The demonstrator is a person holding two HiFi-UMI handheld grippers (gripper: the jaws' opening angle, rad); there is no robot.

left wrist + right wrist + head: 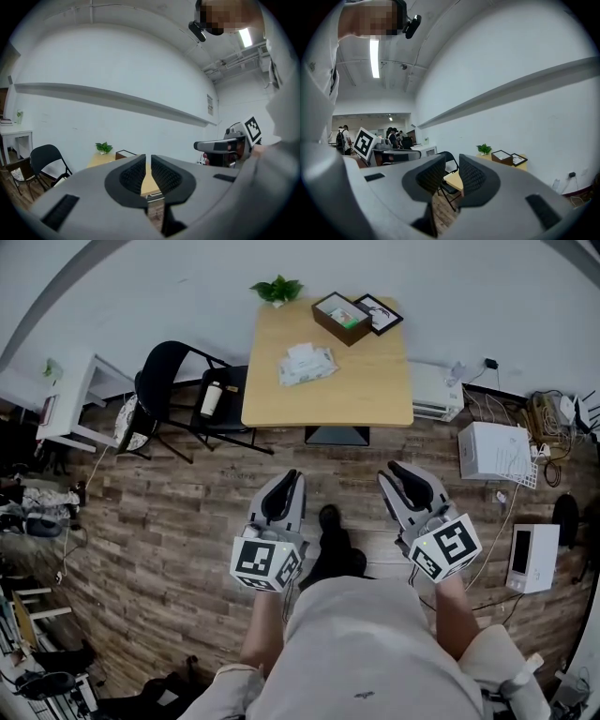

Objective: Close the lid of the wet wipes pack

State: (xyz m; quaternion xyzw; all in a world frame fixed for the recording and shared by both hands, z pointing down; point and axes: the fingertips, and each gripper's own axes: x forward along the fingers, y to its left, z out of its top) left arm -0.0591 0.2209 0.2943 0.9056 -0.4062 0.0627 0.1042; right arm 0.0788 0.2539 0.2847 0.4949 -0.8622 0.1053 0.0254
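Note:
The wet wipes pack (307, 364) lies on the far half of the wooden table (366, 395), with a white flap raised at its far end. Both grippers hang over the wood floor, well short of the table. My left gripper (289, 476) (148, 157) has only a narrow slit between its pads and nothing in it. My right gripper (399, 471) (452, 159) stands open with a wider gap, also empty. In both gripper views the jaws cover most of the table, so the pack does not show there.
A brown box (341, 317), a framed picture (380, 313) and a small plant (277, 289) sit at the table's far end. Black folding chairs (169, 381) stand left of it, one carrying a bottle (212, 399). White appliances (494, 451) and cables line the right.

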